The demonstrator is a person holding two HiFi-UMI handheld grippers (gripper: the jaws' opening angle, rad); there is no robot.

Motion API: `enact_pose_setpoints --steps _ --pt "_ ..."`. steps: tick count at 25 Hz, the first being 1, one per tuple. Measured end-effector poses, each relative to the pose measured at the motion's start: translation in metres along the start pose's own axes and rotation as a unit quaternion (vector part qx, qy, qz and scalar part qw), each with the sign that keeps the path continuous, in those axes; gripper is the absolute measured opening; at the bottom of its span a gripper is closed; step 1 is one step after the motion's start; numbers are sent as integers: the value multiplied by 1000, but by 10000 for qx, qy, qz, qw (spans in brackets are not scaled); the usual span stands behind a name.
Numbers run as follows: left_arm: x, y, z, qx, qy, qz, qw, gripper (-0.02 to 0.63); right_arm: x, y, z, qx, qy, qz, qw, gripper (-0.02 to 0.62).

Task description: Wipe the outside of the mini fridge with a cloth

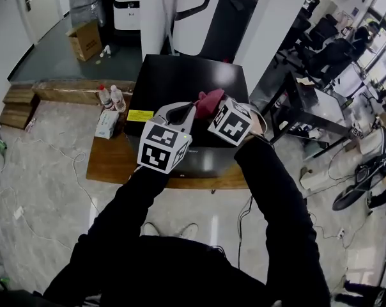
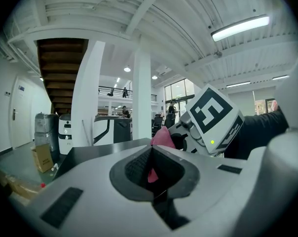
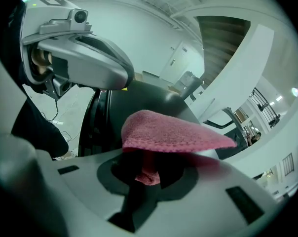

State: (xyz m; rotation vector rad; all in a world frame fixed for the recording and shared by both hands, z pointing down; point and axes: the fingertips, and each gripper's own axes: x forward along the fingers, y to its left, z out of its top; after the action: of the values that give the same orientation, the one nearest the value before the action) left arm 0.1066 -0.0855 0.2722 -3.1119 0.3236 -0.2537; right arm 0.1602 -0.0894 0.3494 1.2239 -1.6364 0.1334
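Note:
The black mini fridge [image 1: 180,82] stands on a low wooden platform [image 1: 110,162], seen from above. A pink cloth [image 1: 209,100] hangs over the fridge's top, and my right gripper [image 1: 212,109] is shut on it. In the right gripper view the cloth [image 3: 173,132] drapes over the jaws with a fold pinched between them. My left gripper [image 1: 185,110] is held just left of the cloth with its jaws shut. In the left gripper view the cloth [image 2: 163,137] shows just past the tips, beside the right gripper's marker cube [image 2: 213,117]. The fridge's front is hidden under my arms.
Two water bottles [image 1: 111,97] and a tissue pack [image 1: 107,123] sit on the platform left of the fridge. A yellow label [image 1: 140,115] marks the fridge top. A cardboard box [image 1: 84,40] is far left, a desk [image 1: 314,110] right. Cables cross the floor.

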Motion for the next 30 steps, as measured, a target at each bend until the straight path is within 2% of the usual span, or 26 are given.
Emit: enact_pose_setpoints --steps 7,18,20,23,26,30 --pt "41 -55 7 142 43 -213 9997 3 -34 -24 -85 326 120 -121 9993 84" --pt "68 -101 12 284 50 -309 9991 3 -75 -48 -168 580 455 -375 9966 84" --pt "60 -99 17 304 -27 -274 9992 3 -89 -51 -158 644 130 -595 9961 84" --pt "34 -81 33 354 -294 -186 9988 3 -121 -52 -109 909 -951 -866 9875 86" --pt "4 -59 49 324 -565 -98 9978 3 -148 -41 -50 1217 -2125 -829 9660 86" --pt "-42 -26 59 267 -869 -136 9958 3 -160 -3 23 1497 -3090 -536 9377 89"
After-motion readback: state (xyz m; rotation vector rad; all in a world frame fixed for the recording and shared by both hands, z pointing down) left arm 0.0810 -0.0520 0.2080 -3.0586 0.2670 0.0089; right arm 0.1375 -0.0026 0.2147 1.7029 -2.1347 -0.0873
